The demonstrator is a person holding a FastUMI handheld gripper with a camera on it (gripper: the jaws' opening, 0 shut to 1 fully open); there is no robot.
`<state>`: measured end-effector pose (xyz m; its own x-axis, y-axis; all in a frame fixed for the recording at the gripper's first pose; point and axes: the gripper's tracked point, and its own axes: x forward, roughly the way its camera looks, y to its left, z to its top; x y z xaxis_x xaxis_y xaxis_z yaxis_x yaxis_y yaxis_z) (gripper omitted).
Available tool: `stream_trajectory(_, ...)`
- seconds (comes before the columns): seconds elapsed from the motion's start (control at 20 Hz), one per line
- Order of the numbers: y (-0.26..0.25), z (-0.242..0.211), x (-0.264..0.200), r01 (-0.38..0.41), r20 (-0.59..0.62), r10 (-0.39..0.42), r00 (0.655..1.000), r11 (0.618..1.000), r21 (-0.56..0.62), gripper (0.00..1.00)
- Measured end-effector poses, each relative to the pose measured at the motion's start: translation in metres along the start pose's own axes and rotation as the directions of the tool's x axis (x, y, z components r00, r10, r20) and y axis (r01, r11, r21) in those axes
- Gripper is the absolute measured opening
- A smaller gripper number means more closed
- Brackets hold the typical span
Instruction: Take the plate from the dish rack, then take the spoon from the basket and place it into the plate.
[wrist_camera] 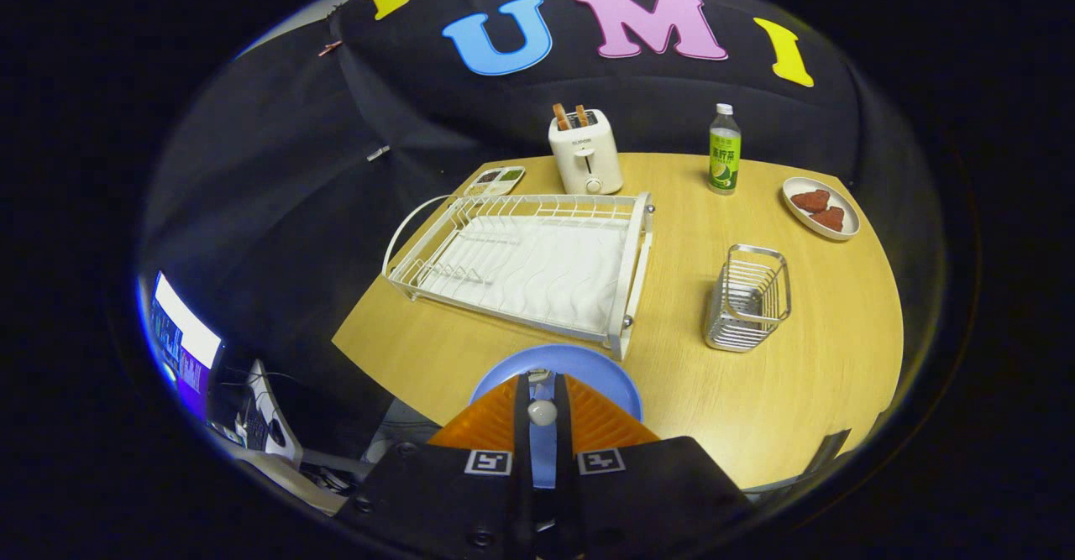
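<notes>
Gripper view: gripper (543, 400) nearly closed, fingers pinching a spoon (542, 411), its pale rounded end between them. Directly beneath and just ahead, blue plate (605, 375) lying flat on the bench (798, 392), at the near corner of the empty dish rack (521, 262). Wire basket (747, 298) off to the right beyond, empty as far as can be told. Spoon's long axis hidden between the fingers; seemingly pointing down toward the plate. Next, probably: lower a little, release.
</notes>
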<state>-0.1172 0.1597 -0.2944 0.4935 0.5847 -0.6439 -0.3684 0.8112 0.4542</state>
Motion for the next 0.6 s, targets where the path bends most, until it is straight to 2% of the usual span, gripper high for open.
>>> stream_trajectory(0.2, -0.008, -0.033, 0.013, -0.012, -0.049, 0.01, 0.999, 1.0, -0.027, 0.14)
stream_trajectory(0.45, -0.014, -0.081, 0.018, -0.035, -0.141, 0.043, 0.989, 0.998, 0.061, 0.13)
stream_trajectory(0.6, -0.02, -0.102, 0.028, -0.013, -0.198, 0.025, 0.98, 0.998, 0.063, 0.14)
